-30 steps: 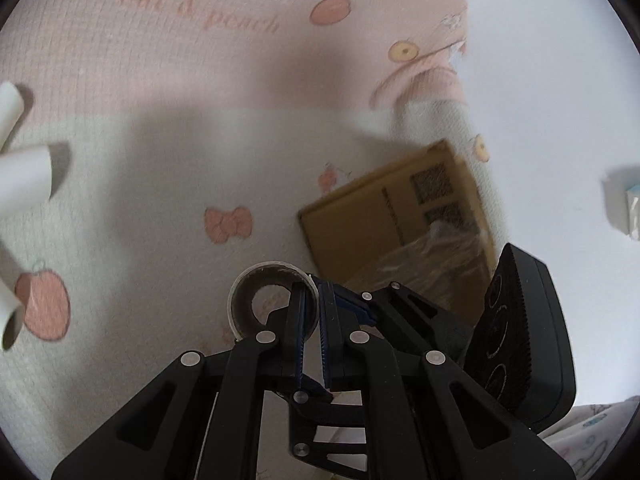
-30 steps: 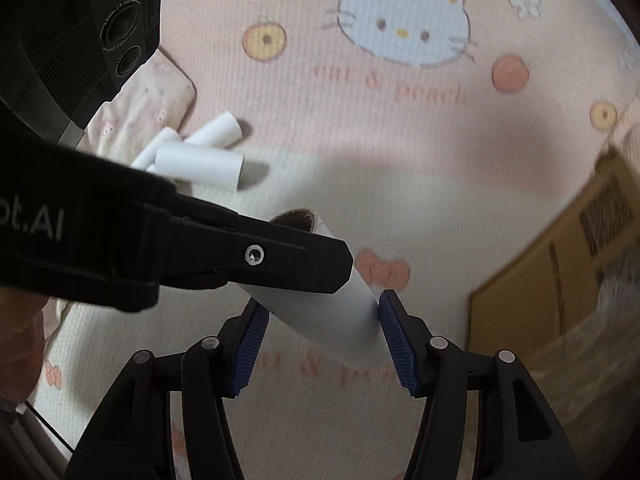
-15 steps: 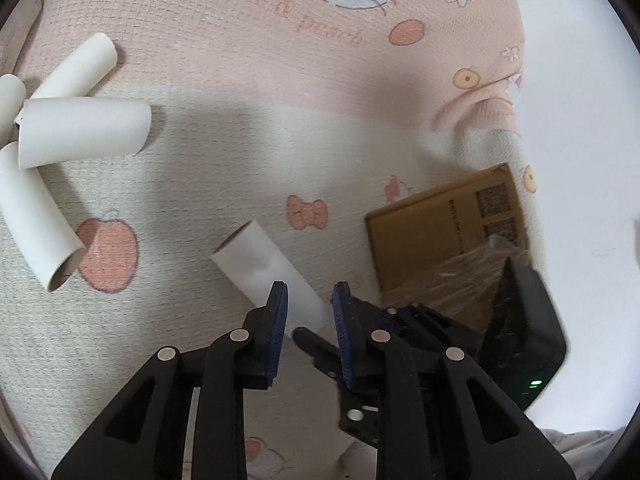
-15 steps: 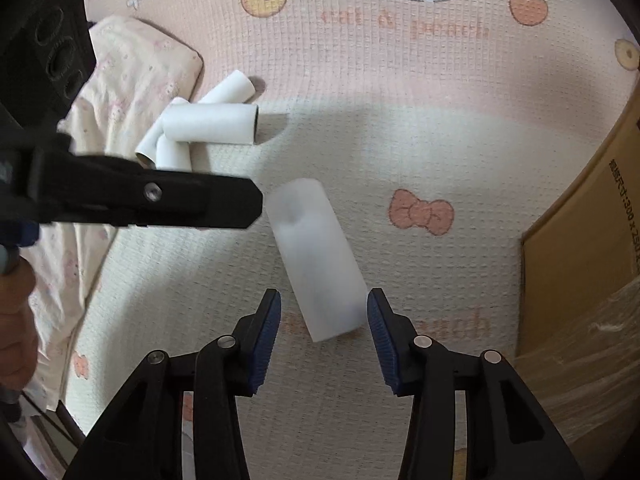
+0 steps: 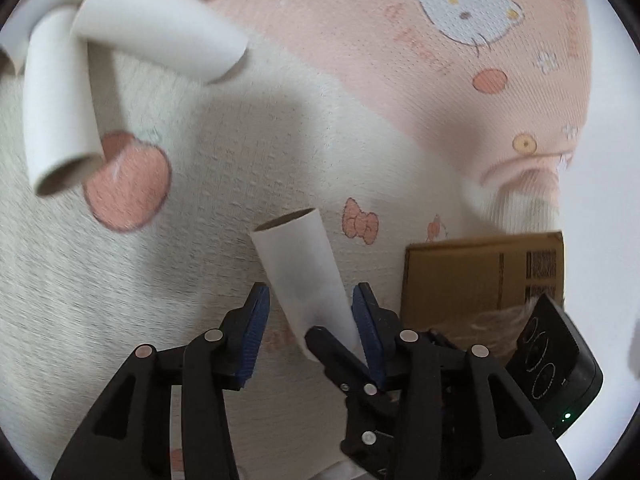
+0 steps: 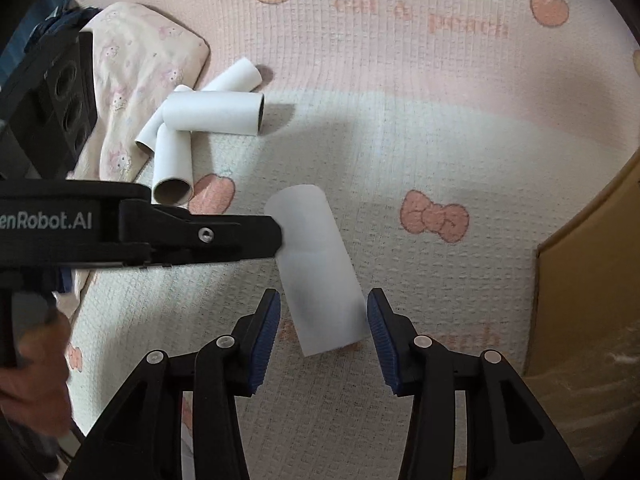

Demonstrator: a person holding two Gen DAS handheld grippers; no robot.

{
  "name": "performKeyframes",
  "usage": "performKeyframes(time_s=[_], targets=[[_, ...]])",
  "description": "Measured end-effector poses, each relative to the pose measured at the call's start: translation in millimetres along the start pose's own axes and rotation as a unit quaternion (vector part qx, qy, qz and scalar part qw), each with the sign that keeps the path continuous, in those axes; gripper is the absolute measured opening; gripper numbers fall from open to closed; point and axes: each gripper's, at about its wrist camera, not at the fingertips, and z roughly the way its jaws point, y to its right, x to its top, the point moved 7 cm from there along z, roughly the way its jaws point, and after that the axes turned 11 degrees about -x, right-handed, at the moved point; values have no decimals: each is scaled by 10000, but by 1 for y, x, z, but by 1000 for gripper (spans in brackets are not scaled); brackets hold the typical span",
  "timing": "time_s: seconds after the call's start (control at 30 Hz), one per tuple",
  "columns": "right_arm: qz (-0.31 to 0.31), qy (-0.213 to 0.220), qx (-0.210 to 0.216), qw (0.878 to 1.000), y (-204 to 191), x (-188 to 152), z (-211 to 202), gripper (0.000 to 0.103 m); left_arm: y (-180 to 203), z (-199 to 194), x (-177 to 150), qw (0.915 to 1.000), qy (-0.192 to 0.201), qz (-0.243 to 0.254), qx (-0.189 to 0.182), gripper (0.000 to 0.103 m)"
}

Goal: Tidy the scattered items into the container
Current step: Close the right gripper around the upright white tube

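The right gripper (image 6: 323, 322) is pointing down at the blanket (image 6: 400, 128), and its jaws are standing apart around the near end of a white cardboard tube (image 6: 320, 268). The blue pads (image 6: 266, 336) are not pressing on the tube; a small gap is showing on each side. The tube is lying flat on the blanket.

The left gripper (image 5: 311, 312) is also reaching over this same tube (image 5: 304, 272), from the other side. Its jaws have just been opening, and now they are standing wide with the tube between them, not gripped. In the right wrist view one black finger (image 6: 224, 236) of the left gripper is touching or just covering the far end of the tube; I cannot tell which.

Just to the right, the cardboard box (image 5: 480, 272) is resting on the blanket, with some crinkled clear plastic (image 6: 580, 392) in it.

Farther away, three more tubes (image 6: 212, 114) are lying in a loose pile, touching each other, beside a small patterned pillow (image 6: 136, 80).
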Motion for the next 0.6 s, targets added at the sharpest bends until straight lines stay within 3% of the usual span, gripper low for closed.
performKeyframes(time_s=[0.3, 0.6], targets=[[528, -483, 555, 9959, 5, 3, 23, 43, 0, 14, 4, 9995, 122, 286, 60, 45], [593, -502, 533, 9956, 0, -1, 29, 41, -4, 19, 3, 9998, 61, 162, -76, 43]])
